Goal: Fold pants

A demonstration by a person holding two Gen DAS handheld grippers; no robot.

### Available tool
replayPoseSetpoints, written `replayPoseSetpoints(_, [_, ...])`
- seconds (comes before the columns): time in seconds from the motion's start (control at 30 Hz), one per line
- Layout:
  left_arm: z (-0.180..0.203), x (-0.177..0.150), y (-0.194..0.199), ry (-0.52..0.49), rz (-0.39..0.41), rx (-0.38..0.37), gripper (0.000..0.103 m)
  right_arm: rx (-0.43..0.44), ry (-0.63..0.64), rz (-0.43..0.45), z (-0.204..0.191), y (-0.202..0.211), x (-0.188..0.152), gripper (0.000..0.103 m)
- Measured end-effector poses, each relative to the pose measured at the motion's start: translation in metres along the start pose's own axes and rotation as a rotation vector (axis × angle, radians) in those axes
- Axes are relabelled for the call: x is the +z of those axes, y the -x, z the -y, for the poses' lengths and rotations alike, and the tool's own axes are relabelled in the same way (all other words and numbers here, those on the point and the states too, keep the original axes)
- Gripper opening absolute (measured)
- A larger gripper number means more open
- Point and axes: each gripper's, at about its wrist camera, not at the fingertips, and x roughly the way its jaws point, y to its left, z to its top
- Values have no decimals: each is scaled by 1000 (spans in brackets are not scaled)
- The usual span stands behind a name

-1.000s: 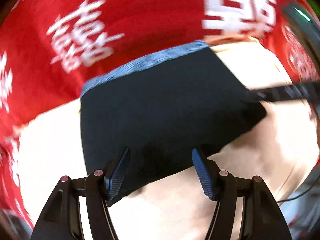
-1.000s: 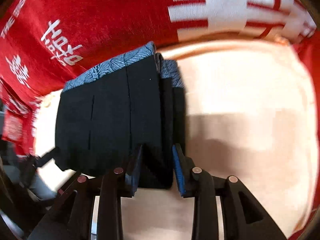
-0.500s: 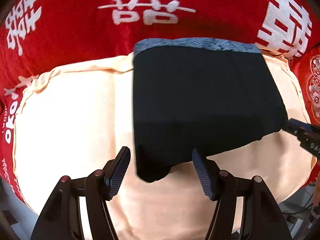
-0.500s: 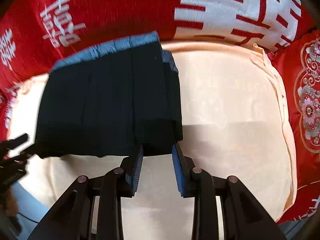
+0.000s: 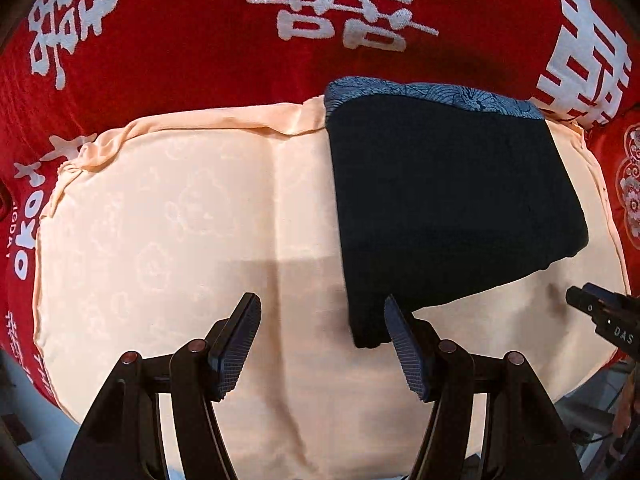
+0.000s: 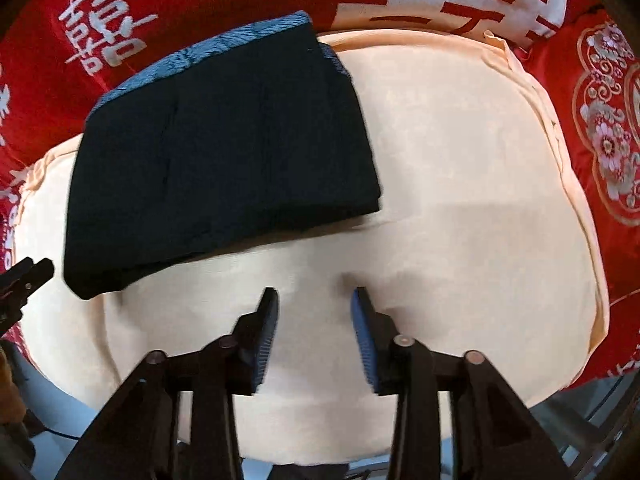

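Note:
The dark navy pants (image 5: 448, 208) lie folded into a compact rectangle on the peach cushion (image 5: 168, 220), with the blue patterned waistband (image 5: 432, 94) along the far edge. My left gripper (image 5: 322, 320) hangs open over bare cushion just left of the pants' near corner, nothing between its fingers. In the right wrist view the folded pants (image 6: 224, 148) sit up and to the left. My right gripper (image 6: 314, 304) is over bare cushion (image 6: 460, 200) below them, jaws opening, nothing between them. The right gripper's tip (image 5: 600, 312) shows at the left view's right edge.
A red blanket with white characters (image 5: 180, 28) surrounds the cushion on the far side and at both ends (image 6: 600, 128). The cushion's near edge drops off toward a grey floor (image 6: 580, 412). The left gripper's tip (image 6: 24, 280) pokes in at the right view's left edge.
The right gripper has let go of the pants' corner, opened wider and drawn back toward the cushion's near edge. The left gripper has slid left off the pants; they now lie free.

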Motion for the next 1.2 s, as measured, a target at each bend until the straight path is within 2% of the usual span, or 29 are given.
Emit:
replayPoseSetpoints(0.37, [-14, -2, -7, -7, -18, -29, 66, 61, -2, -12, -38, 4, -16, 63])
replayPoseSetpoints(0.43, [-15, -2, -9, -6, -15, -33, 90, 75, -6, -14, -40, 4, -20, 70])
replayPoseSetpoints(0.47, [-16, -2, -8, -3, -7, -36, 91, 84, -10, -14, -40, 6, -21, 72])
replayPoseSetpoints(0.8, [-9, 9, -14, 14, -26, -38, 91, 134, -18, 15, -19, 17, -2, 86])
replayPoseSetpoints(0.9, [-5, 12, -15, 24, -28, -25, 91, 120, 3, 44, -18, 25, 8, 86])
replayPoseSetpoints(1.2, [7, 23, -20, 52, -49, 1, 91, 146, 2, -4, 7, 18, 19, 86])
